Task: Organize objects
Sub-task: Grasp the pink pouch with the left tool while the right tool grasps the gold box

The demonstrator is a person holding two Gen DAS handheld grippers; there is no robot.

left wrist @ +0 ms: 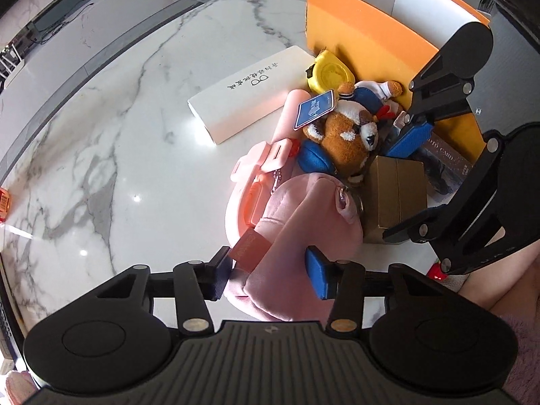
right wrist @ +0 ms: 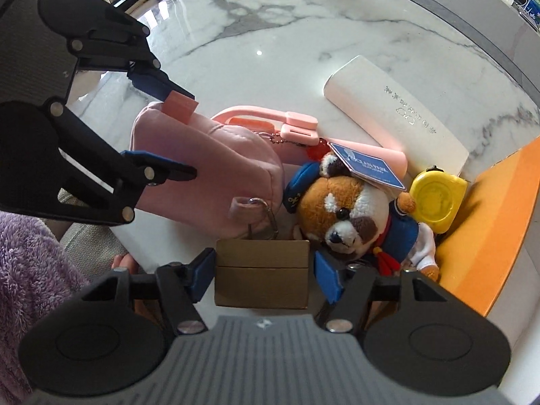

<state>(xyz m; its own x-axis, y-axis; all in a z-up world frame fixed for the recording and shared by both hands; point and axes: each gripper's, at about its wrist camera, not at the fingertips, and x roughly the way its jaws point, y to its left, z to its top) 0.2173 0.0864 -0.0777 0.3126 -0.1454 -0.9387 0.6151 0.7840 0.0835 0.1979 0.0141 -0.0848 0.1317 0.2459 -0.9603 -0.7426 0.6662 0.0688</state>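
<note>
A soft pink pouch (left wrist: 303, 216) lies on the marble table (left wrist: 118, 135), and my left gripper (left wrist: 270, 273) is shut on its near end, with a pad pressing each side. From the right wrist view the left gripper (right wrist: 194, 131) straddles the same pink pouch (right wrist: 219, 168). A small brown cardboard box (right wrist: 261, 273) sits between the fingers of my right gripper (right wrist: 265, 270). The right gripper is open, with a thin gap at the right pad. A sailor plush toy (right wrist: 341, 212) lies just right of the brown box.
An open orange box (left wrist: 364, 33) stands behind the pile. A yellow tape measure (left wrist: 330, 71), a long white box (left wrist: 243, 101), a flat pink case (left wrist: 253, 175) and a dark card pack (left wrist: 445, 165) crowd around it. A person's fluffy purple sleeve (right wrist: 27, 263) is at the near left.
</note>
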